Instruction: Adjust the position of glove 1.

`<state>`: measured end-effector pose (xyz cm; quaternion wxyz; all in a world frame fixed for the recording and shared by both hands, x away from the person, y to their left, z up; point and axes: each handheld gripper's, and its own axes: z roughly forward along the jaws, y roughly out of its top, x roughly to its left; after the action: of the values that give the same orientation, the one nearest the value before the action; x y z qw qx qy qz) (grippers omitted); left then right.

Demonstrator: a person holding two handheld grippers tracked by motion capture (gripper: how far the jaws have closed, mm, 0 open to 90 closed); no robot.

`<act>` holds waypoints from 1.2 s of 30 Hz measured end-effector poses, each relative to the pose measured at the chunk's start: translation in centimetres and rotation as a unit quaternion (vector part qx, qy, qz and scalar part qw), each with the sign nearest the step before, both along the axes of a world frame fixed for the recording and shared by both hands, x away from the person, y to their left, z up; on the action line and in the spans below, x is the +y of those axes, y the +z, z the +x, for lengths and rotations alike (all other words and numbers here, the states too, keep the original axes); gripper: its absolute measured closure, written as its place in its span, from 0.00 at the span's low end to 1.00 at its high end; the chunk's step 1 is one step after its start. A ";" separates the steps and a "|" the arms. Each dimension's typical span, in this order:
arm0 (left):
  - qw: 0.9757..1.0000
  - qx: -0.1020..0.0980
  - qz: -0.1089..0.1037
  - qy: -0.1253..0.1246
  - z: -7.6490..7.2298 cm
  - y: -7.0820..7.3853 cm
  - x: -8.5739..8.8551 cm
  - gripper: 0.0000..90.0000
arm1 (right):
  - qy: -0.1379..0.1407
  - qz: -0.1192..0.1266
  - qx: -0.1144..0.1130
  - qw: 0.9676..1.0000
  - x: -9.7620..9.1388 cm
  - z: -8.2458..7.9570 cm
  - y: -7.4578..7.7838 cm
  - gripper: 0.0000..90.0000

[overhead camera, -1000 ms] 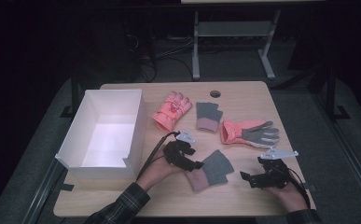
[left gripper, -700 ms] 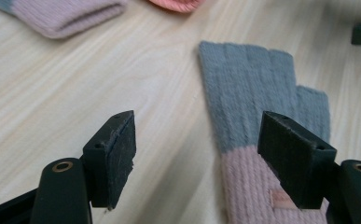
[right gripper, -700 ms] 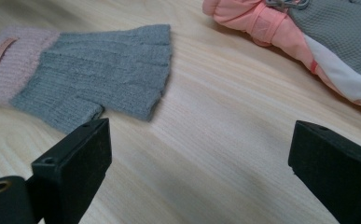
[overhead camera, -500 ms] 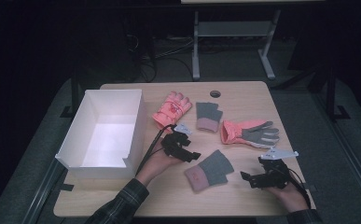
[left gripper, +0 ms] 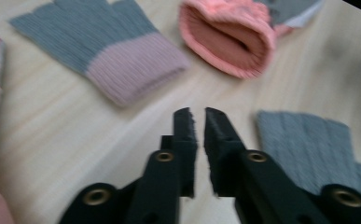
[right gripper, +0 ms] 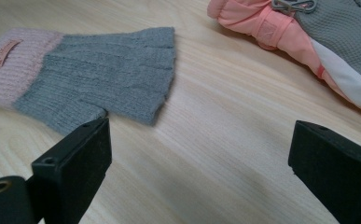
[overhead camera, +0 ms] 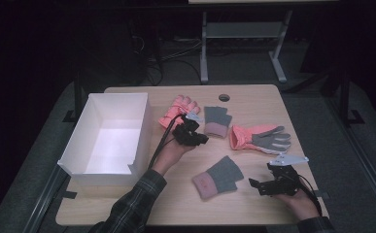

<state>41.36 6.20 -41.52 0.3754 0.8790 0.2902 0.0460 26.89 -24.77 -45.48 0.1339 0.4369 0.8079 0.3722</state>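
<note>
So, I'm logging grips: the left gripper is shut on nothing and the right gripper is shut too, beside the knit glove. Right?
Not quite. The right gripper is open: the right gripper view shows its jaws wide apart over bare table, with nothing between them. The rest stands: the left gripper has just closed on nothing, and the knit glove lies beside the right one.

table (overhead camera: 253, 204): pale matt wood grain | fingerless glove (right gripper: 99, 74): ribbed grey-pink knit | ski glove (right gripper: 318, 42): smooth peach fabric
</note>
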 end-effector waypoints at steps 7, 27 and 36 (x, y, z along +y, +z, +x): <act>1.000 -0.003 0.004 0.014 2.6 -0.4 -1.4 1.00 | 0.002 0.003 0.003 1.000 0.1 0.0 -0.1 0.06; 1.000 0.011 0.000 0.021 6.9 -2.9 -7.7 1.00 | 0.008 0.007 0.004 1.000 0.3 0.3 -0.2 0.06; 0.999 0.020 0.019 0.016 6.8 -3.8 -7.6 1.00 | 0.007 0.007 0.006 1.000 0.2 0.3 -0.1 0.06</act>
<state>48.11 -1.41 -45.29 0.3516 0.8822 0.3107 0.0398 27.21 -24.55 -45.59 0.1236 0.4346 0.8087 0.3766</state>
